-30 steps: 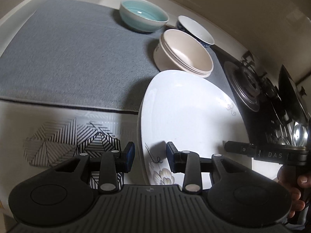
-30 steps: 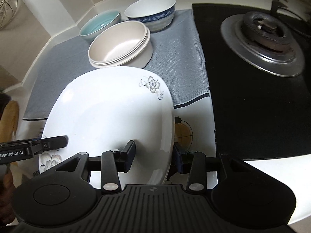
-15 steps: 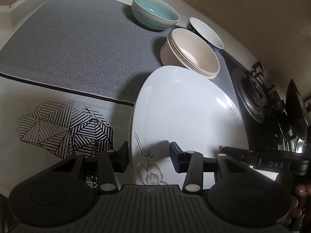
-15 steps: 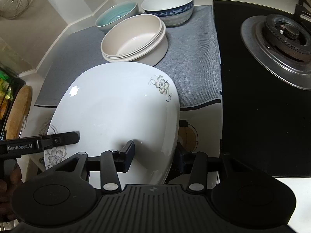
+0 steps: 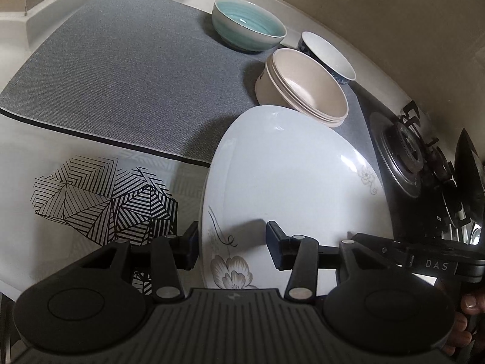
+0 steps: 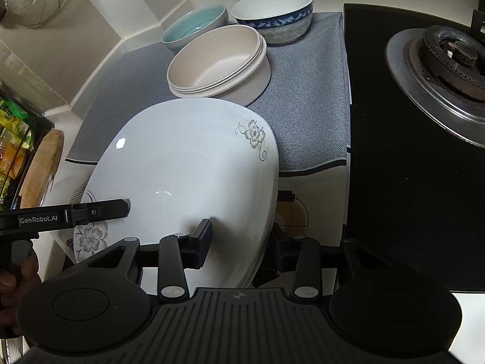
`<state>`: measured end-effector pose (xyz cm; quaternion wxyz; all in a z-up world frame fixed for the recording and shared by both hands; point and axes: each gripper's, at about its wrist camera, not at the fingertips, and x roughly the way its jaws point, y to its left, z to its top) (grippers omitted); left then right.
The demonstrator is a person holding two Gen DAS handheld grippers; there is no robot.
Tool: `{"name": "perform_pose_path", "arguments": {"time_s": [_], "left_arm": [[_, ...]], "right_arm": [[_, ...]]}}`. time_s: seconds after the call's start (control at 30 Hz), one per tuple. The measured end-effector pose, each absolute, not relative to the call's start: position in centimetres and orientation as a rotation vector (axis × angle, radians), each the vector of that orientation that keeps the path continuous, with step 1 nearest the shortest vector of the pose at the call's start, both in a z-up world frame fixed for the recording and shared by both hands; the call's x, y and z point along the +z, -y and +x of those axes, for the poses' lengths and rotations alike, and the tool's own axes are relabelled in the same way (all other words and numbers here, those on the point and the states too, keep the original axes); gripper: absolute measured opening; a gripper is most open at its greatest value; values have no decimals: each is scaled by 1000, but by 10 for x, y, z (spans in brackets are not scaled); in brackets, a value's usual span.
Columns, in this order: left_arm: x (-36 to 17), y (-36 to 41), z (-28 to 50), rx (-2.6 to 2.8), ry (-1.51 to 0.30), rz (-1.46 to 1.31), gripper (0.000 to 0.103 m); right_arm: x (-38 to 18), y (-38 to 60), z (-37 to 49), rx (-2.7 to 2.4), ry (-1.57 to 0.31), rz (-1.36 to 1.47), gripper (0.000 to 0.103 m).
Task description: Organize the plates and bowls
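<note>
Left gripper jaws opening astride the white plate near rim; right gripper jaws closing astride the opposite rim, contact apparently not made. Plate lies between both, stretching toward the beige bowls.

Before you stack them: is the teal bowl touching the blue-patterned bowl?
Apart. The left wrist view shows a clear gap between the teal bowl and the blue-patterned bowl.

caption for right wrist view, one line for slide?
Right gripper closing over white floral plate edge; three bowls behind on grey mat.
</note>
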<state>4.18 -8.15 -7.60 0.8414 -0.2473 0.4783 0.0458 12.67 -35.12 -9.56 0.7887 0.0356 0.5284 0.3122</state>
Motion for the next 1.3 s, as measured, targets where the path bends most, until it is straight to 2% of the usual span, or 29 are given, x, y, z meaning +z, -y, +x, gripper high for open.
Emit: {"name": "perform_pose_path", "arguments": {"time_s": [0.63,0.7,0.87,1.3], "left_arm": [[-76,83,44,70,-1015,-481,53],[-76,81,44,60,-1016,-481,52],[-71,70,40,48,-1020,-476,36],[-73,-10,18,62,-1010,-512,36]], "right_arm": [[-95,355,118,651,-1091,95,38],[-95,355,117,640,-1093,99,37],[-93,351,114,598,-1092,97,37],[-80,275,99,571,-1087,25,36]]}}
